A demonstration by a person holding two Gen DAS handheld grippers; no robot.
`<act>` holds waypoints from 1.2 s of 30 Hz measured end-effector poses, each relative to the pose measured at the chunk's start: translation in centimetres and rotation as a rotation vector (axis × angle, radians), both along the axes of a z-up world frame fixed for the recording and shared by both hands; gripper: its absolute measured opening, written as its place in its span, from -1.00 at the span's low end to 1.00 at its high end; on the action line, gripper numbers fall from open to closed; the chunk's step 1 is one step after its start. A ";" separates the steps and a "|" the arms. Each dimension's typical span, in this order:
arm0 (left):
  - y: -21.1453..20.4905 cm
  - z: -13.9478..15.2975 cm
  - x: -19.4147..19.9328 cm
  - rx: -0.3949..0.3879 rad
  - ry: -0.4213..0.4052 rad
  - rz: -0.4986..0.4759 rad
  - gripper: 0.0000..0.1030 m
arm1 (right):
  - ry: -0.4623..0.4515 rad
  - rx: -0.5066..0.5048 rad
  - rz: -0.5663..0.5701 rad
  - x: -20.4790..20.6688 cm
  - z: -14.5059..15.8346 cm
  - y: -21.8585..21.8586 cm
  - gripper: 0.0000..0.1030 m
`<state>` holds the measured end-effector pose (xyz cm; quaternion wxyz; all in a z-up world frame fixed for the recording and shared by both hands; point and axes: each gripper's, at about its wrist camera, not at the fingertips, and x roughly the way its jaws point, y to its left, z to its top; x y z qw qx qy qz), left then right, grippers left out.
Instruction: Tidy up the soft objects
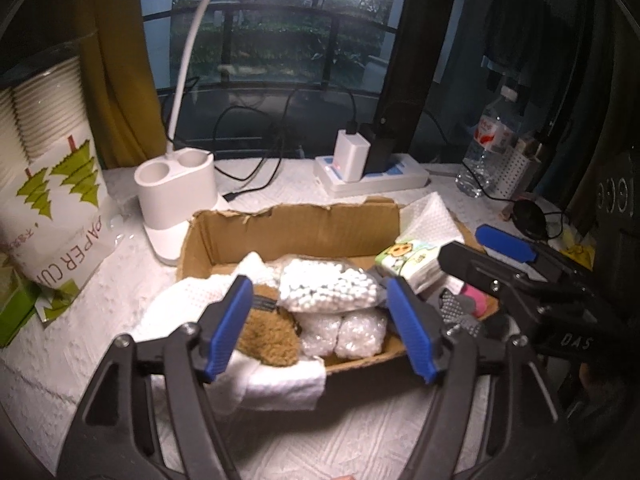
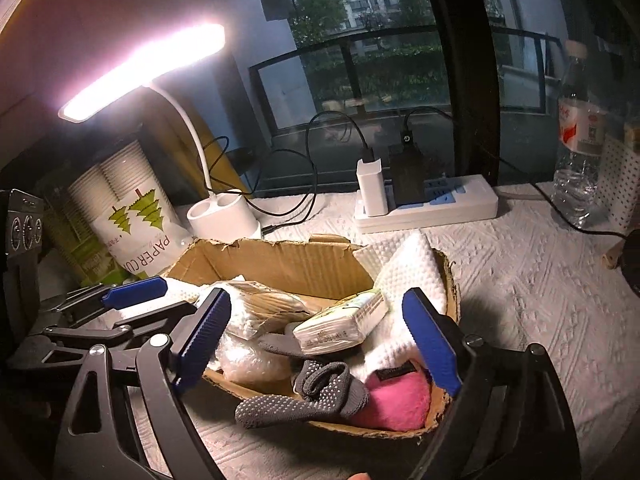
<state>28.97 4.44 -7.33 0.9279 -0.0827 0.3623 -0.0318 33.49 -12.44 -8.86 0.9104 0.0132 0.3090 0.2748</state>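
Hovering over a cardboard box (image 1: 296, 224) on a white-covered desk, the left gripper (image 1: 316, 320) and right gripper (image 2: 320, 340) both stand spread apart, gripping nothing. Inside the box lie a bead bag (image 1: 328, 284), tissue pack (image 2: 344, 320), grey sock (image 2: 312, 392), pink plush (image 2: 396, 400) and brown plush (image 1: 268, 332).

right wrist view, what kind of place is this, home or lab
Most likely a home desk set against a window. A lit desk lamp and a power strip with chargers stand on the cloth-covered table, and apartment towers show through the glass. A pack of paper cups stands at the left.
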 end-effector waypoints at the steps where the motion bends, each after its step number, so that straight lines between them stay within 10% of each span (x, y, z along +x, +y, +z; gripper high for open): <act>1: 0.0 0.1 -0.2 -0.002 -0.005 0.001 0.42 | -0.006 -0.007 -0.004 -0.1 0.1 0.0 0.77; 9: 0.3 1.3 -1.4 -0.009 -0.041 0.016 0.73 | -0.052 -0.058 -0.028 -0.9 0.6 0.3 0.83; 36: 0.0 4.2 -6.6 -0.013 -0.164 0.011 0.74 | -0.136 -0.109 -0.083 -5.9 3.1 -0.9 0.84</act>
